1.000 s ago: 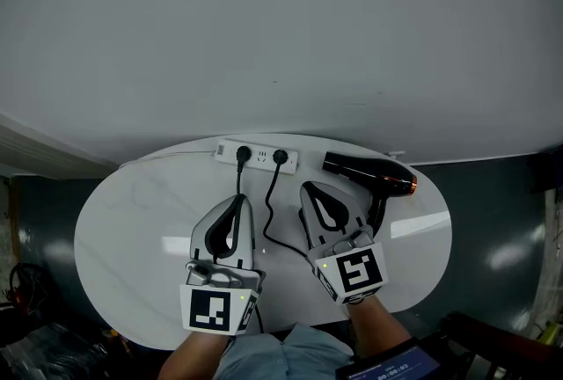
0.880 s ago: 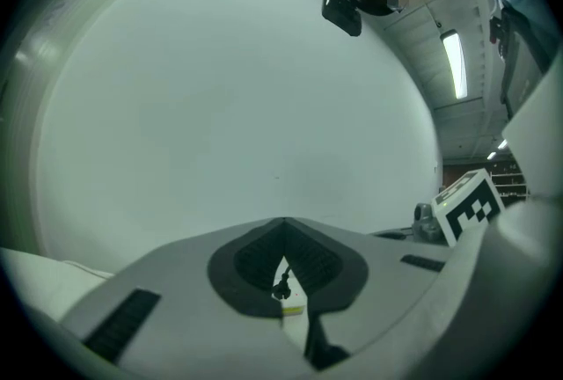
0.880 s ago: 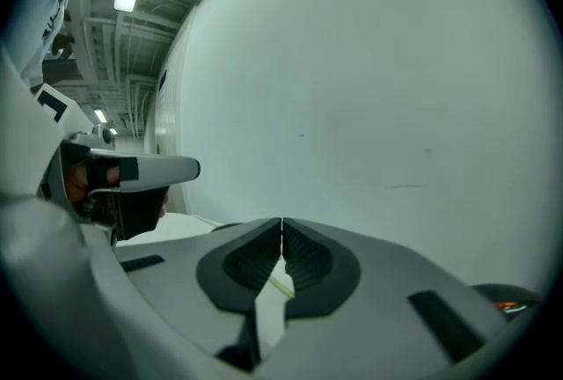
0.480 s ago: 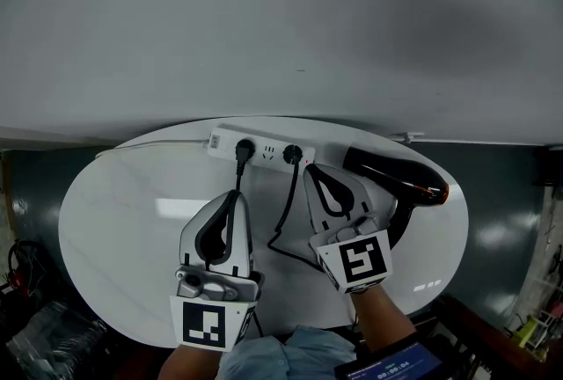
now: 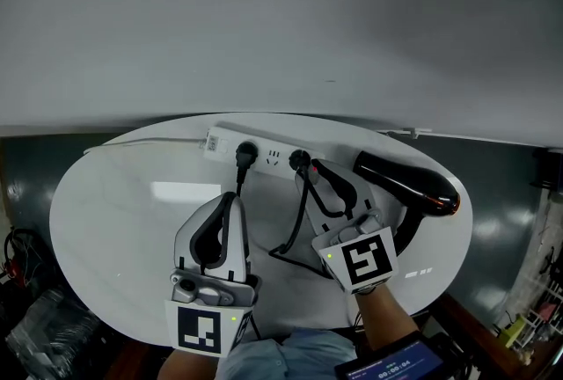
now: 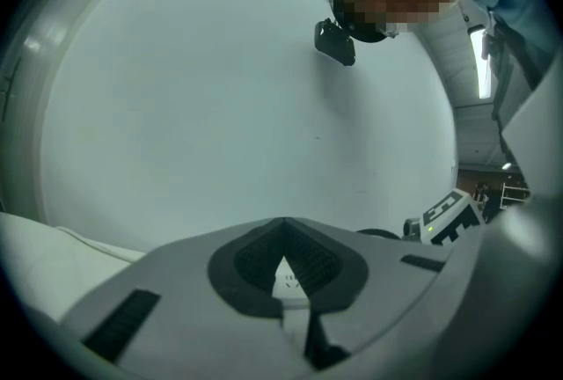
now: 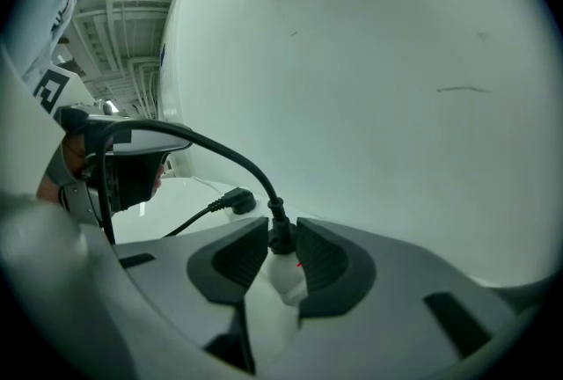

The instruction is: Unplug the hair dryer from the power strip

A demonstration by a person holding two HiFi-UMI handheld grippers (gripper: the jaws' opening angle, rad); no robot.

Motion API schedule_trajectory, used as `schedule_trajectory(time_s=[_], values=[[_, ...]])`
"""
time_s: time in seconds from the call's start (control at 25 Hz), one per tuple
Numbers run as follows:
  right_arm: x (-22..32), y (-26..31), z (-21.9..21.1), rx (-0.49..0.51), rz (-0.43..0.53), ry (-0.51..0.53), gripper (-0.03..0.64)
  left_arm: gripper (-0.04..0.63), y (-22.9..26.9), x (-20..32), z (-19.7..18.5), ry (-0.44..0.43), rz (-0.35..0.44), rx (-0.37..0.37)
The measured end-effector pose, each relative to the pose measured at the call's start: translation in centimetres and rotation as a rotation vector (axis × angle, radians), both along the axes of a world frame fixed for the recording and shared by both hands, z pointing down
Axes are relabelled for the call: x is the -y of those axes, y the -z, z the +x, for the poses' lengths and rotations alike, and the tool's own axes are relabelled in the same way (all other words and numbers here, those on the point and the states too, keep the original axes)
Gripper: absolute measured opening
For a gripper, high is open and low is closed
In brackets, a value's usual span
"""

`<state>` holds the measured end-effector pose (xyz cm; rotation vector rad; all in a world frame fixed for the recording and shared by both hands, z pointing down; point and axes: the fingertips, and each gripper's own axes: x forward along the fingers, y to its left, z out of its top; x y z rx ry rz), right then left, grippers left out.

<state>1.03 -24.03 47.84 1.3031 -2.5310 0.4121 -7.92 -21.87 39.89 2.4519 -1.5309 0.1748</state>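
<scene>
White oval counter (image 5: 114, 211) pushed up to a plain grey wall. A long white power strip (image 5: 268, 155) lies at the back edge, with a glossy black hair dryer (image 5: 406, 183) just right of it. The right claw (image 7: 281, 229) is opening with the chunky black plug (image 5: 300, 160) sitting between its ribbed dark pads, and the rubbery cord (image 5: 299, 211) arches over it, kind of in the way. The left claw (image 5: 231, 199) is closed with nothing in it, just short of the second plug (image 5: 246, 153).
</scene>
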Motion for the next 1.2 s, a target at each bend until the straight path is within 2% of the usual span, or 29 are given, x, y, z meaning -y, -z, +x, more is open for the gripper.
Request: schedule_trajectory(time_s=[0.08, 0.2, 0.28, 0.36, 0.48, 0.6, 0.8, 0.96, 1.2], values=[[0.0, 0.2, -0.3, -0.031, 0.006, 0.021, 0.097, -0.002, -0.3, 0.0, -0.1, 0.004, -0.012, 0.002], [-0.4, -0.9, -0.3, -0.225, -0.039, 0.112, 0.101, -0.003, -0.8, 0.0, -0.2, 0.011, -0.039, -0.003], [-0.2, -1.5, -0.8, -0.29, -0.066, 0.145, 0.101, -0.002, -1.2, -0.1, -0.2, 0.021, -0.065, -0.012], [0.2, -1.7, -1.3, -0.293, -0.073, 0.158, 0.101, -0.002, -1.6, -0.3, -0.3, 0.029, -0.091, -0.021], [0.3, -2.0, -1.3, -0.288, -0.076, 0.165, 0.1, -0.002, -1.5, -0.2, -0.1, 0.03, -0.088, -0.028], [0.3, -2.0, -1.2, -0.291, -0.084, 0.162, 0.098, -0.002, 0.1, 0.9, 0.2, 0.008, -0.008, -0.046], [0.4, -1.3, -0.9, -0.273, -0.065, 0.145, 0.067, -0.002, 0.8, 1.0, 0.4, 0.005, 0.016, -0.05], [0.5, -0.9, -1.1, -0.267, -0.054, 0.149, 0.064, -0.002, -1.0, -0.2, 0.3, 0.02, -0.079, -0.022], [0.6, 0.1, -1.1, -0.239, -0.015, 0.148, 0.064, -0.003, -1.1, -0.5, 0.9, 0.019, -0.09, -0.024]])
